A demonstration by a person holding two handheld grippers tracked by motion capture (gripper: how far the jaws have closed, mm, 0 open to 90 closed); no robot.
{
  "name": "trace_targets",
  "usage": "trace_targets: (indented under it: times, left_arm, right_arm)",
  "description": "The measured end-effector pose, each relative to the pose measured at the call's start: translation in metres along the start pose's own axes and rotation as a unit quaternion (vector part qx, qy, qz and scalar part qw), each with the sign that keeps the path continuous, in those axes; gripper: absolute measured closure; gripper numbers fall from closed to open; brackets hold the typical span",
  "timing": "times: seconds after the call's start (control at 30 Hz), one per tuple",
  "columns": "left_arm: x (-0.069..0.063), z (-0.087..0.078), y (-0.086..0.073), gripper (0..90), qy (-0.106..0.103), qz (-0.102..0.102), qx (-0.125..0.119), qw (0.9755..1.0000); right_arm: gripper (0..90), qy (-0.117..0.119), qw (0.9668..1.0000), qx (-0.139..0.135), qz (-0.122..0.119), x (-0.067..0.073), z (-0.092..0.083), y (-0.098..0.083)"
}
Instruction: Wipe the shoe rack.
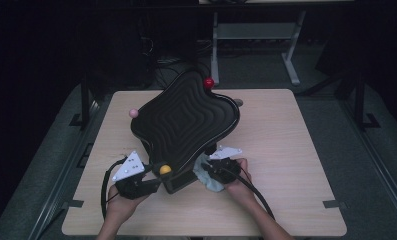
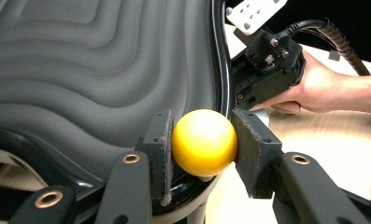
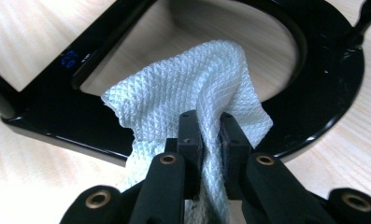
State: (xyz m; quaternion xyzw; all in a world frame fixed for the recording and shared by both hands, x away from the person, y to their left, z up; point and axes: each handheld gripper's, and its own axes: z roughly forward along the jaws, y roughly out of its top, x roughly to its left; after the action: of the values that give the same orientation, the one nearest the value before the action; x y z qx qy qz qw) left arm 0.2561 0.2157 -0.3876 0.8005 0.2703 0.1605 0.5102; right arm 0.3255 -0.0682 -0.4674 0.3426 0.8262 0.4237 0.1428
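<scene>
Left gripper view: left claw (image 2: 203,144) clamps yellow ball (image 2: 204,142); right claw (image 3: 210,135) clamps cloth (image 3: 192,88).

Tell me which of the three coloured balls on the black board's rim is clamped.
The yellow ball, pinched by the left tool at the near edge; the red ball and pink ball sit free.

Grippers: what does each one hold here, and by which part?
The left gripper clamps the yellow ball knob at the black ridged board's rim, one pad on each side. The right gripper pinches a bunched fold of the white waffle-weave cloth.
</scene>
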Motion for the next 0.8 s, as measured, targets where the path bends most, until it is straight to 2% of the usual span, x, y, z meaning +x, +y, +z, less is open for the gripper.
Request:
trace_targets:
  times: [0.1, 0.23, 0.3, 0.37, 0.43, 0.53, 0.63, 0.8]
  left_arm:
    - [0.006, -0.004, -0.002, 60.1, 0.010, -0.011, -0.002, 0.9999]
    - [0.011, -0.008, -0.005, 60.1, 0.019, -0.024, -0.007, 0.9995]
    - [0.010, -0.008, -0.005, 60.1, 0.021, -0.024, -0.007, 0.9995]
    - [0.010, -0.008, -0.005, 60.1, 0.023, -0.025, -0.007, 0.9994]
    - [0.009, -0.007, -0.005, 60.1, 0.025, -0.025, -0.008, 0.9993]
    - [0.009, -0.007, -0.005, 60.1, 0.025, -0.028, -0.009, 0.9993]
    - [0.010, -0.007, -0.005, 60.1, 0.026, -0.028, -0.009, 0.9992]
    - [0.008, -0.004, -0.003, 60.1, 0.030, -0.027, -0.009, 0.9991]
  right_arm:
    - [81.4, 0.007, 1.0000, -0.001, -0.004, 0.011, 0.004, 0.001]
    - [81.1, 0.027, 0.9992, 0.000, -0.028, 0.029, 0.010, 0.004]
    - [81.0, 0.025, 0.9994, 0.001, -0.022, 0.027, 0.011, 0.004]
    - [81.1, 0.014, 0.9998, 0.000, -0.012, 0.024, 0.011, 0.005]
    - [81.2, 0.008, 1.0000, -0.001, -0.005, 0.027, 0.012, 0.005]
    - [81.1, 0.022, 0.9997, -0.006, 0.001, 0.039, 0.016, 0.006]
    - [81.0, 0.035, 0.9993, -0.009, -0.012, 0.050, 0.020, 0.008]
    - [81.1, 0.023, 0.9997, -0.009, 0.001, 0.048, 0.022, 0.009]
